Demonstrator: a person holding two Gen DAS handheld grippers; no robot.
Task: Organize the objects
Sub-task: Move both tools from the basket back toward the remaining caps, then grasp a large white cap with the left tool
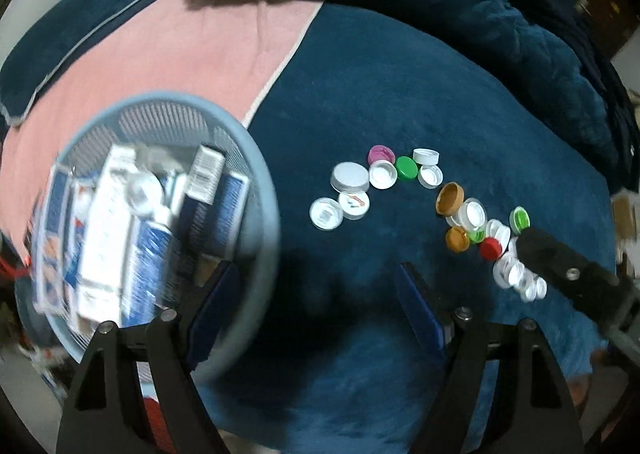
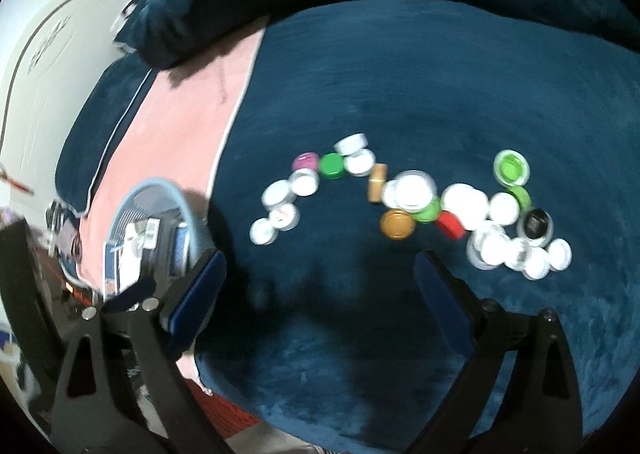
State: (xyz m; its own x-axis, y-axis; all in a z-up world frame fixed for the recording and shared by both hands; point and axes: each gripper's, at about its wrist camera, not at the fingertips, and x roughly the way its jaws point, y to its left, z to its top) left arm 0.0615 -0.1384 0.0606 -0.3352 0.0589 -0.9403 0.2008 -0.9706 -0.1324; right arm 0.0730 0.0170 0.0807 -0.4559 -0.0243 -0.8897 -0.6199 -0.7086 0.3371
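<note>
Several bottle caps lie in a curved row on the dark blue blanket: a large white cap, a green cap, a brown cap and a red cap. My left gripper hangs open over bare blanket, just right of the blue mesh basket, nothing between its pads. A black finger of the right gripper reaches over the white caps at the right. In the right wrist view my right gripper is open and empty, below the green cap, brown cap and red cap.
The basket holds several blue and white boxes and sits on a pink sheet. A dark blue pillow and bunched bedding lie behind. A black cap sits among white caps at the right.
</note>
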